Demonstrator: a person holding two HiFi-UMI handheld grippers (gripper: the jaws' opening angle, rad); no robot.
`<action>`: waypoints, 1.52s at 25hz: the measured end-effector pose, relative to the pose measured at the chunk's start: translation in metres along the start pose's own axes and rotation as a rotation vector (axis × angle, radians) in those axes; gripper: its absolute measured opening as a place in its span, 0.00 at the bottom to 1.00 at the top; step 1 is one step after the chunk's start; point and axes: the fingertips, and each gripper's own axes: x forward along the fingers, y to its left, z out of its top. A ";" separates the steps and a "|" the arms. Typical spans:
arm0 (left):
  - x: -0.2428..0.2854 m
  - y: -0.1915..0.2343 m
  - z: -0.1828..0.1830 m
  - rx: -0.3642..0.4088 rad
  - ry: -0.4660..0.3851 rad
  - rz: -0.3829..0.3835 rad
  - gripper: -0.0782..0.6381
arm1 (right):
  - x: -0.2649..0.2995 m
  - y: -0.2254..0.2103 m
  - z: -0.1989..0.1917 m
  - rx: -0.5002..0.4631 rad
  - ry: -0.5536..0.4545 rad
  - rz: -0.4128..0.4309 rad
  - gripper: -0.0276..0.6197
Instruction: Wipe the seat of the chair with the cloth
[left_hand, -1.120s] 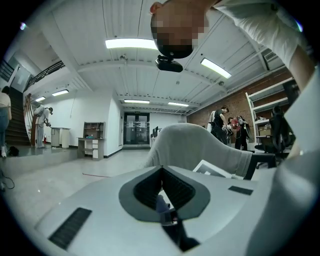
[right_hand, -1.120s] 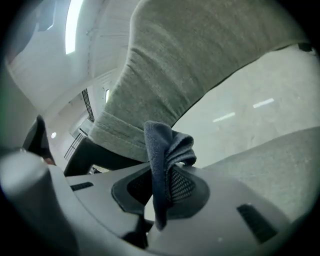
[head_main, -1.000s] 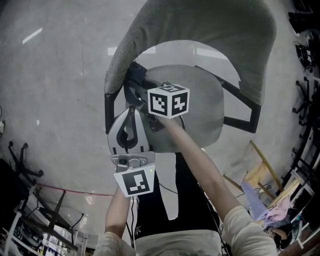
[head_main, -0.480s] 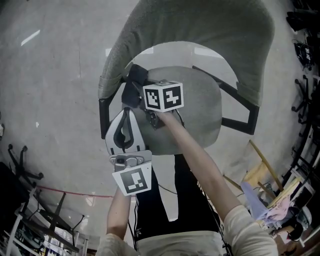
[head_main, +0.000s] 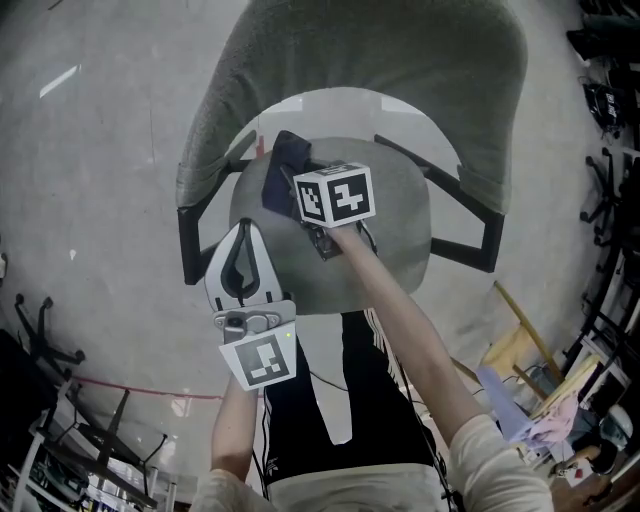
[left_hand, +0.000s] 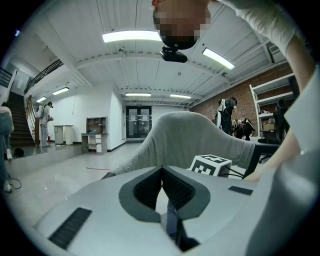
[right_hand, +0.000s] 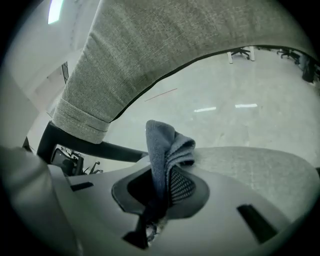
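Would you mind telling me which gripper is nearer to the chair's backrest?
Right. The right gripper, shut on the cloth, is over the rear of the seat by the backrest; the left gripper hangs at its front edge.

Nothing legible anywhere — the square markers (head_main: 335, 195) (black-and-white patterns) carry no characters.

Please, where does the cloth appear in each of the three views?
Head view: cloth at upper left of the seat.
Left gripper view: not in it.
Right gripper view: at centre, pinched in the right tool.
Shared landmark: the grey backrest.
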 end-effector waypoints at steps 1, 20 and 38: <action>0.001 -0.001 0.000 -0.001 0.000 0.001 0.13 | -0.005 -0.006 0.001 -0.007 -0.001 -0.016 0.12; 0.018 -0.045 0.009 -0.009 -0.008 -0.012 0.13 | -0.112 -0.157 -0.015 -0.037 -0.028 -0.348 0.12; 0.019 -0.055 0.015 -0.025 -0.016 -0.009 0.13 | -0.159 -0.216 -0.031 -0.076 -0.005 -0.621 0.12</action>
